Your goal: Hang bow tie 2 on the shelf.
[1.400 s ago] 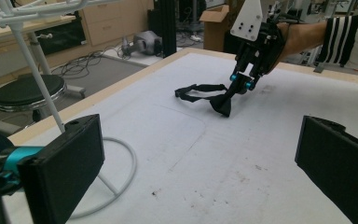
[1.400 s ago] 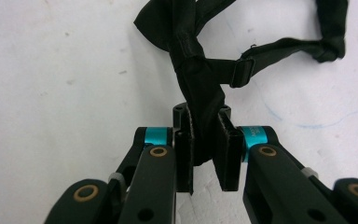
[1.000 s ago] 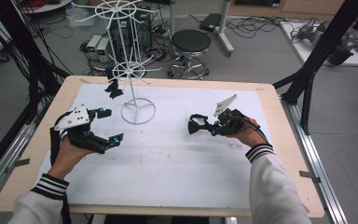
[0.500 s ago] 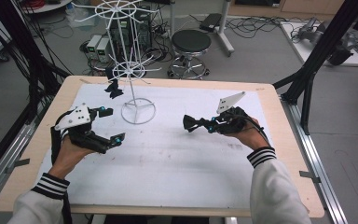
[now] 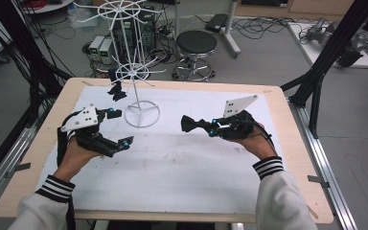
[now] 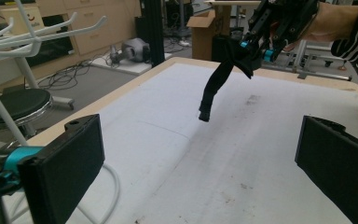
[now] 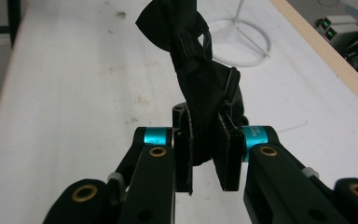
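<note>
My right gripper (image 5: 209,127) is shut on a black bow tie (image 5: 189,123) and holds it in the air above the white mat, right of the wire rack (image 5: 135,72). In the right gripper view the pads (image 7: 227,154) pinch the cloth, and the black bow tie (image 7: 191,60) stands up past them. The left gripper view shows the black bow tie (image 6: 219,81) dangling from my right gripper (image 6: 259,46). A second black bow tie (image 5: 117,91) hangs from a low arm of the rack. My left gripper (image 5: 122,128) rests open and holds nothing, left of the rack's ring base (image 5: 142,114); between its pads (image 6: 70,165) lies bare mat.
A white mat (image 5: 182,172) covers most of the wooden table (image 5: 297,158). The tall rack has several white prongs reaching over the table's far left. Behind the table are a black stool (image 5: 196,44), cables and black frame posts.
My right gripper has risen and moved left toward the rack, carrying the bow tie with it. The left hand has stayed put.
</note>
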